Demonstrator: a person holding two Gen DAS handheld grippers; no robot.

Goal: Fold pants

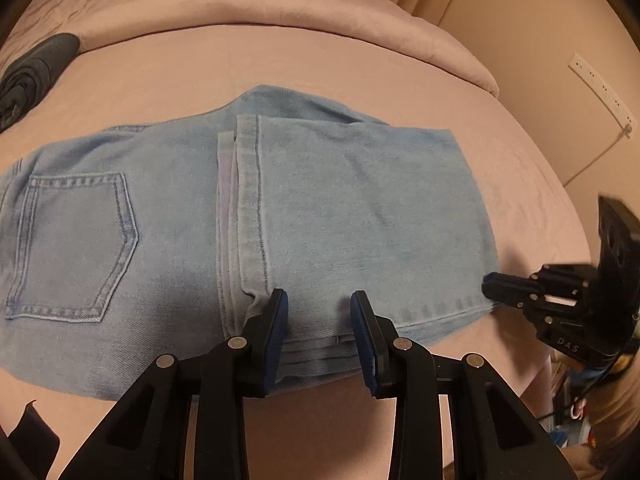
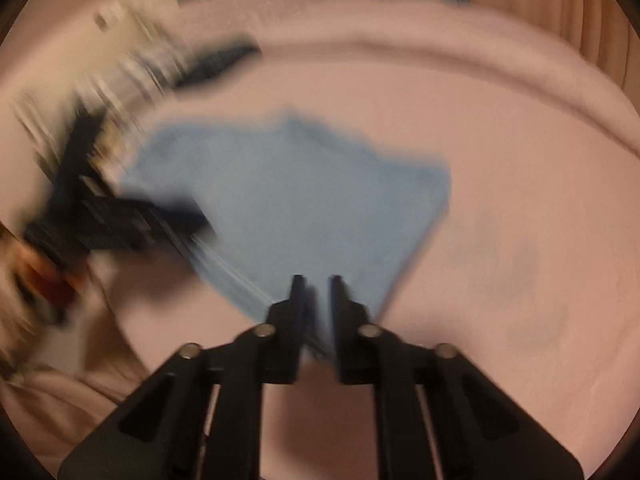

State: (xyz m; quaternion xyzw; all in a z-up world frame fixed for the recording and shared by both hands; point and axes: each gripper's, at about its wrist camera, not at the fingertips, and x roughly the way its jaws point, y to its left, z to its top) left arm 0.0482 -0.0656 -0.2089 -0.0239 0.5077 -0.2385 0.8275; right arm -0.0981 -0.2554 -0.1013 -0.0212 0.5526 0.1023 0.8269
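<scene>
Nearest the left wrist camera, the left gripper (image 1: 319,304) stands at the near edge of the jeans (image 1: 248,216), its jaws partly apart and straddling the stacked denim layers there; its blue pads (image 1: 282,312) appear to bracket the fabric, though whether they press on it cannot be told. Just to its right, at the near right corner of the garment, the right gripper (image 1: 494,286) meets the hem with its jaws drawn together. The right wrist view is heavily blurred, but it shows a strip of denim (image 2: 316,216) between the narrow jaws of that gripper (image 2: 318,280), so it is judged to be clamped on the corner.

The jeans lie on the pink bed sheet (image 1: 360,64), near the bed's near edge, already folded: a back pocket (image 1: 76,240) faces up at the left, and a leg hem (image 1: 248,200) lies across the middle. Beyond them the sheet runs bare to a rolled pink comforter (image 1: 240,4) at the far edge, with a dark folded garment (image 1: 36,72) at the far left corner. A white power strip (image 1: 600,88) hangs on the wall to the right.

Step in hand, as judged: securing the near edge with both grippers before a further fold. The next move would call for a firm hold by the left gripper, then an even lift and carry-over so the layers stay aligned.
</scene>
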